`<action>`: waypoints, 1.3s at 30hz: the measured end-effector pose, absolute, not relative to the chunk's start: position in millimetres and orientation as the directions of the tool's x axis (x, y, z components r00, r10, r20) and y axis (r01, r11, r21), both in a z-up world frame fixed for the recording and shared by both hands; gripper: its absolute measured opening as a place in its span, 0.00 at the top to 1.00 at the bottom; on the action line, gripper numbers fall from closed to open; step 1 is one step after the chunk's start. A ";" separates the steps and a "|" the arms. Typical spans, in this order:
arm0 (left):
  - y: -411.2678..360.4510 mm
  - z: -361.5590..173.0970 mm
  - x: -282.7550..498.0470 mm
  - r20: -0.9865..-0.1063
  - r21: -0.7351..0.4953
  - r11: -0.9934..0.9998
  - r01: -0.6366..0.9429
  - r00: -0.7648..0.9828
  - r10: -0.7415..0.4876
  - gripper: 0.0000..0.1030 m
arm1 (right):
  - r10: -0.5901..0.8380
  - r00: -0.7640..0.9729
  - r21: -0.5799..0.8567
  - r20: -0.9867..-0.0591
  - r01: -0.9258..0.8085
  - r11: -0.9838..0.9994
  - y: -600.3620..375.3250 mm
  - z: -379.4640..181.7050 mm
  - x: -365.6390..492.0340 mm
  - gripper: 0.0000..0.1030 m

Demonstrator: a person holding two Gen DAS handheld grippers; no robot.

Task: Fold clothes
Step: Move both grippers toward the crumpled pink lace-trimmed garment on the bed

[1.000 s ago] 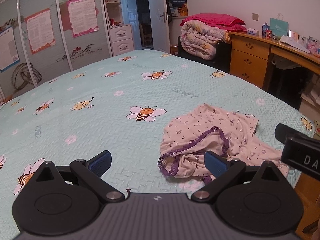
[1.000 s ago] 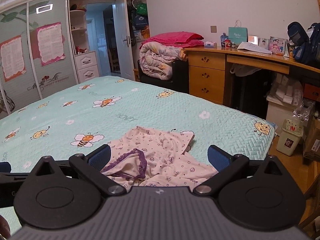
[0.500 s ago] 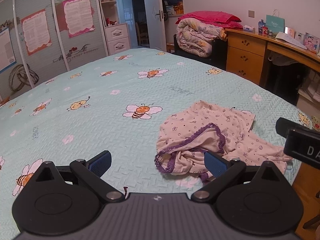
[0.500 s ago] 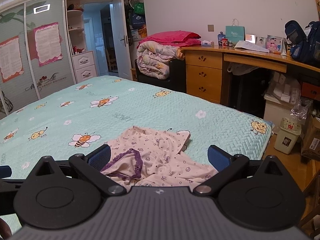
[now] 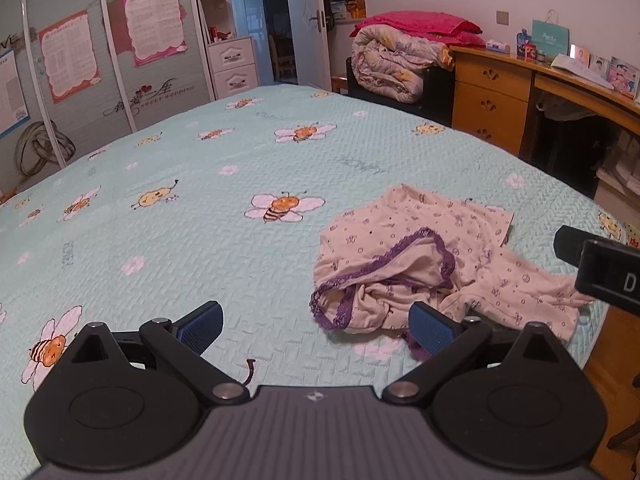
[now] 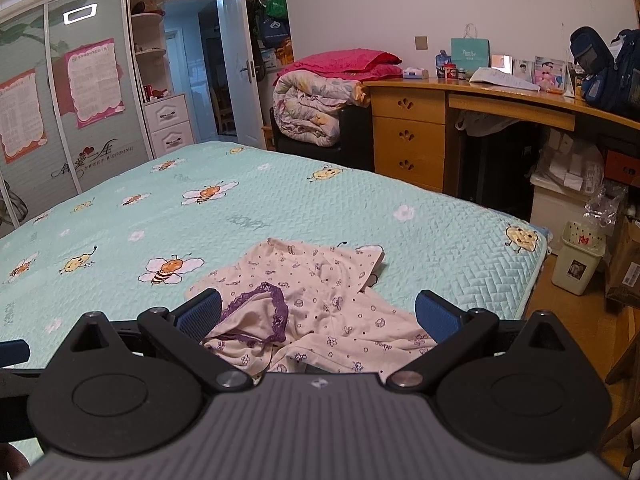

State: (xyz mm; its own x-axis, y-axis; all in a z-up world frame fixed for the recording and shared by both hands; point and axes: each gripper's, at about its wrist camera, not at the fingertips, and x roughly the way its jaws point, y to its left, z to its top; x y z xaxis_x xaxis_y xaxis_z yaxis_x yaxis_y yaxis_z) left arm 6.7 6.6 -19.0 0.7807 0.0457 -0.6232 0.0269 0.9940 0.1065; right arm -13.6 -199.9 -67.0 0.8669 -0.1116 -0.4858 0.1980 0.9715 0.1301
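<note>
A crumpled pale pink garment (image 5: 432,256) with small prints and a purple lace neckline lies on the mint bee-pattern bedspread (image 5: 200,208) near the bed's front right corner. It also shows in the right wrist view (image 6: 316,304). My left gripper (image 5: 316,326) is open and empty, held above the bed just in front and left of the garment. My right gripper (image 6: 318,314) is open and empty, hovering over the garment's near edge. Part of the right gripper's body (image 5: 600,264) shows at the right of the left wrist view.
A wooden desk (image 6: 460,120) with drawers stands right of the bed, with rolled quilts (image 6: 320,100) beside it. A small waste bin (image 6: 580,258) sits on the floor by the bed corner. Wardrobe doors (image 5: 80,64) line the far left.
Both grippers have drifted slightly; the garment sits a little further left in the left wrist view. Both stay open, and the garment has not been touched.
</note>
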 end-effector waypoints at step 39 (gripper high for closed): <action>6.4 -37.4 13.2 -0.657 0.130 0.991 0.045 0.752 0.052 0.01 | -0.077 0.814 0.192 -0.576 0.226 0.955 -208.2 -96.0 -7.4 0.01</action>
State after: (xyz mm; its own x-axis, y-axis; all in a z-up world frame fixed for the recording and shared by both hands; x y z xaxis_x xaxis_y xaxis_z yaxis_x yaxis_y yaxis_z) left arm 13.2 6.4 -37.4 0.7519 0.0524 -0.6572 0.0446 0.9905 0.1300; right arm -7.4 -208.2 -96.0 0.8139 -0.0770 -0.5758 0.2262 0.9550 0.1920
